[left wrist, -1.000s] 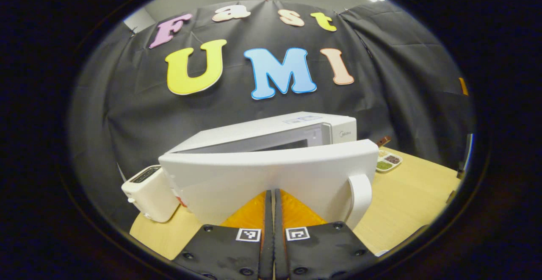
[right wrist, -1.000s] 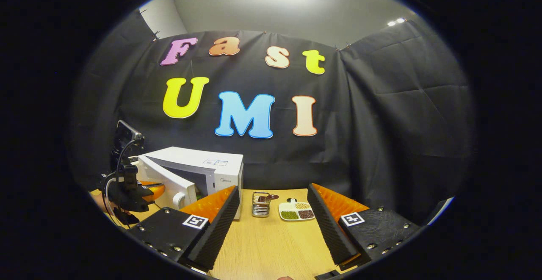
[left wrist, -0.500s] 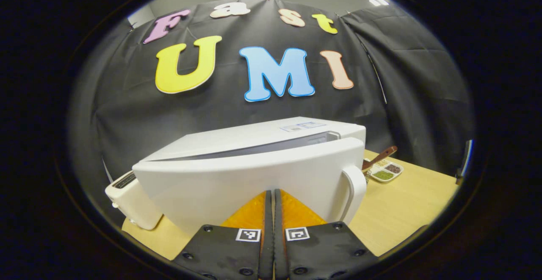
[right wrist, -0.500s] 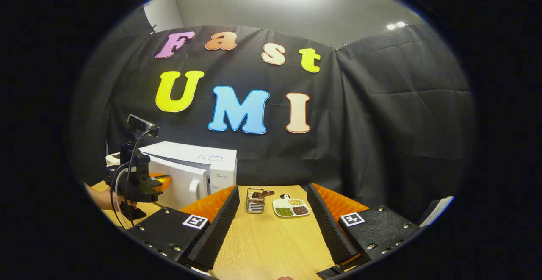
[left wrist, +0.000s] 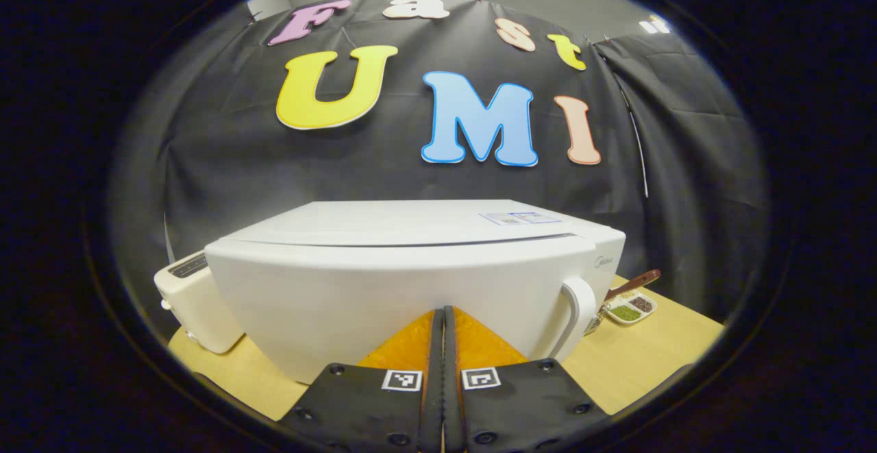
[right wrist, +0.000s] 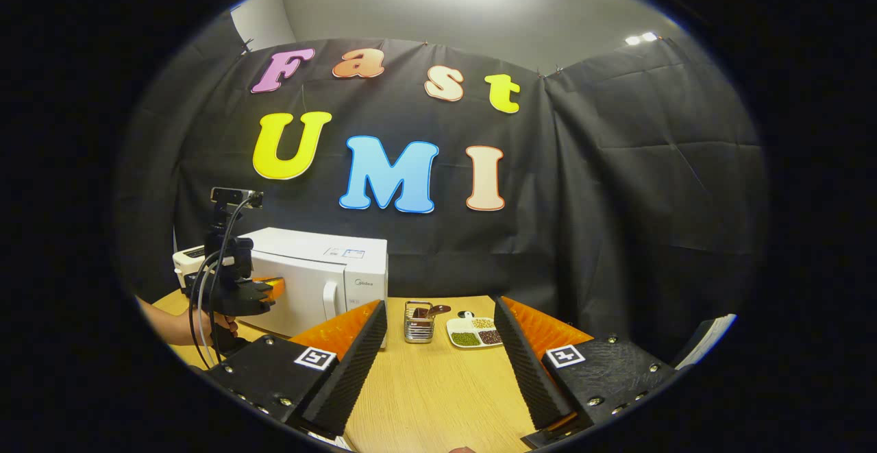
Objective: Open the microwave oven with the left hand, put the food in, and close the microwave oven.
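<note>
I have the left claw with its 2 fingers pressed together, empty, tips flat against the front of the microwave door; held like that it works as a blunt pusher, which suits closing rather than gripping. The door sits flush with the white microwave body, with only a thin seam along the top edge, so I judge the closing step is done or within a last nudge. The door handle stands just to the side of my fingers, untouched. From the right gripper view I see the left claw against the door, held by a hand. The right claw is spread wide and empty, hovering low over the table, well apart from the oven, out of the door's way. I cannot see the food; I take it to be inside behind the door. A toaster stands beside the microwave, and a small wire rack and a divided dish sit farther along the table.
</note>
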### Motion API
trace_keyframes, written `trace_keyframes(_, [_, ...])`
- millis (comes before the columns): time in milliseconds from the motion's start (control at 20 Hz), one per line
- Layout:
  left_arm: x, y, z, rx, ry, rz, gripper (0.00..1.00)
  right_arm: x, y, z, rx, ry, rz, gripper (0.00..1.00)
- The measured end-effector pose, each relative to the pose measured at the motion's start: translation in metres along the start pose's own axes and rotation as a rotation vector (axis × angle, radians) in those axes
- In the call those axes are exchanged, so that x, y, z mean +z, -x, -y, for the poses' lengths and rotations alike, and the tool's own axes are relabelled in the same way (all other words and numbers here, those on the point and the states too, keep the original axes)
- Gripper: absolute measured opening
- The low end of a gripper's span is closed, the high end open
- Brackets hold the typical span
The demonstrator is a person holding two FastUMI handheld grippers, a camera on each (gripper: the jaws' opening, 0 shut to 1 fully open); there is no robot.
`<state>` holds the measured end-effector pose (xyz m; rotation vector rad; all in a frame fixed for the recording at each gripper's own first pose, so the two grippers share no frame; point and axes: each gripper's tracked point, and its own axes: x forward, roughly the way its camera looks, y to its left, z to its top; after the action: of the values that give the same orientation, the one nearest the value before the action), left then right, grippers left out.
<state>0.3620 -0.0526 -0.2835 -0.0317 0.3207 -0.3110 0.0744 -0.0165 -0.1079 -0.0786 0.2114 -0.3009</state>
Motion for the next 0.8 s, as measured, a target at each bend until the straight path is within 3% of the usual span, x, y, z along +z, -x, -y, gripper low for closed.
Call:
trace_keyframes(50, [0.003,-0.005,0.001,-0.003,-0.020,0.013,0.07,-0.002,0.000,-0.003,0.015,-0.011,-0.008,0.95])
trace_keyframes(100, [-0.004,-0.005,0.003,-0.003,-0.024,-0.041,0.10,-0.001,-0.001,-0.007,0.030,-0.027,-0.013,0.96])
trace_keyframes(300, [0.022,0.001,0.019,-0.004,-0.085,0.012,0.07,0.008,0.003,-0.010,0.068,-0.059,0.007,0.95])
trace_keyframes(450, [0.046,0.032,0.034,-0.024,-0.063,0.062,0.11,0.016,0.003,0.000,0.081,-0.077,0.027,0.95])
trace_keyframes(600, [0.065,0.073,0.047,-0.036,-0.029,0.105,0.07,0.023,0.001,0.010,0.089,-0.095,0.040,0.95])
trace_keyframes(800, [0.090,0.123,0.047,-0.003,-0.029,0.149,0.10,0.031,0.007,0.030,0.099,-0.070,0.067,0.95])
